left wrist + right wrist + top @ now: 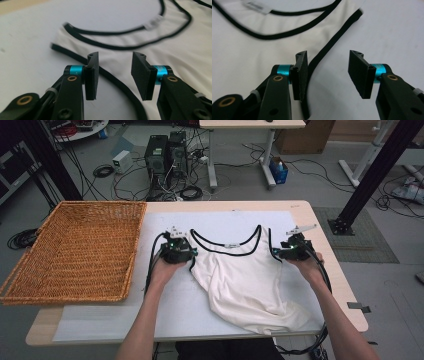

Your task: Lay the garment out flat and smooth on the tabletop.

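A white tank top [245, 280] with black trim lies spread on the white table cover, neckline toward the far edge. My left gripper [186, 251] rests at its left shoulder strap, jaws open over the black armhole trim [117, 82] with cloth between them. My right gripper [282, 251] sits at the right shoulder strap, jaws open, with the black armhole trim [329, 47] running under its left pad [300, 75]. The neck label [257, 7] lies beyond, at the neckline.
A large wicker basket [75, 252] stands at the table's left, overhanging its edge. The tank top's hem is bunched near the front edge [280, 320]. Computer towers [165, 155], cables and a black frame post [370, 175] stand on the floor beyond the table.
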### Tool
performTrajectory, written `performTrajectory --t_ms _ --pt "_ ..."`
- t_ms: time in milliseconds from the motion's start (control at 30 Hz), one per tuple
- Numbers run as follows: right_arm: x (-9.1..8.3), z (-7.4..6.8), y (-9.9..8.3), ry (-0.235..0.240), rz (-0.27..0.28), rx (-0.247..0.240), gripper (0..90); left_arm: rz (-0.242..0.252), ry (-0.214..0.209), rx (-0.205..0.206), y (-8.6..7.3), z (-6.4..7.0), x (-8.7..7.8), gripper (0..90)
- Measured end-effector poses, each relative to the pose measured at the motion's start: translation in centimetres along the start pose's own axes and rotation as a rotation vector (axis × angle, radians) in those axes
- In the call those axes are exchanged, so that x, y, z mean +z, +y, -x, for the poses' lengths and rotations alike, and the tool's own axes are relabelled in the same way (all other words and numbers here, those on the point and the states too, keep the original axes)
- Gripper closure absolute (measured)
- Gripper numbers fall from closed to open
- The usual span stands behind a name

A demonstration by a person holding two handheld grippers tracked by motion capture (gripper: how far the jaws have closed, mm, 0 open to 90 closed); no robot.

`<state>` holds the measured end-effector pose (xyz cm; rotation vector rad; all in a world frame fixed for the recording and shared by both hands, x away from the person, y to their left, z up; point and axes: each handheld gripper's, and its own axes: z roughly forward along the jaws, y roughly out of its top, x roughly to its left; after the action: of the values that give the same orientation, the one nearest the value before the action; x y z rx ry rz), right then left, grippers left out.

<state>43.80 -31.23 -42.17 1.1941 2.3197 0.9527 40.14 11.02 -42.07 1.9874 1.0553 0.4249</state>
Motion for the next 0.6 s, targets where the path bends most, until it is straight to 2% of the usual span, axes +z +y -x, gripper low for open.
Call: performTrajectory --t_ms 67,167,200,233,267,300,333,367,400,433,467,533,600 --pt "-0.4 -0.9 -1.1 0.021 0.008 0.03 49.9 -0.029 -0.011 -0.005 -1.2 1.1 -0.1 54.7" --pt "-0.2 -2.1 -2.0 0.043 -0.015 0.025 53.5 -0.048 -0.013 -0.002 -2.4 2.5 0.4 55.1" --pt "-0.1 -2.5 -2.2 0.059 -0.015 0.019 58.4 -0.072 -0.014 0.018 -2.7 2.8 0.6 57.5" --pt "0.1 -2.8 -2.4 0.058 -0.025 0.0 64.5 -0.077 0.012 0.045 -2.8 3.1 0.8 62.1" --pt "0.3 -3.3 -2.5 0.036 -0.026 -0.032 72.7 -0.067 0.045 0.058 -2.9 3.4 0.8 68.2" --pt "0.2 -3.6 -2.5 0.008 -0.022 -0.069 85.7 -0.071 0.059 0.061 -2.8 3.3 0.7 77.4" --pt "0.1 -3.8 -2.5 -0.003 -0.018 -0.087 88.1 -0.066 0.057 0.046 -2.8 2.9 0.6 83.4" --pt "0.0 -3.6 -2.4 -0.011 -0.008 -0.09 88.5 -0.061 0.084 0.036 -2.7 2.3 0.6 86.0" --pt "0.0 -3.3 -2.3 -0.04 -0.004 -0.085 88.6 -0.063 0.119 0.035 -2.6 1.9 0.5 86.6" --pt "0.0 -2.9 -2.3 -0.058 -0.004 -0.071 88.7 -0.056 0.161 0.028 -2.3 1.0 0.4 86.8" --pt "0.1 -2.1 -2.3 -0.073 0.005 -0.047 88.7 -0.05 0.179 0.017 -2.1 0.5 0.4 86.9" --pt "0.4 -1.2 -2.2 -0.1 -0.005 -0.029 88.7 -0.047 0.2 -0.002 -1.4 -0.8 0.4 86.9" --pt "0.8 -0.6 -2.2 -0.109 -0.019 -0.02 88.1 -0.05 0.183 -0.016 -1.0 -1.4 0.6 86.8"
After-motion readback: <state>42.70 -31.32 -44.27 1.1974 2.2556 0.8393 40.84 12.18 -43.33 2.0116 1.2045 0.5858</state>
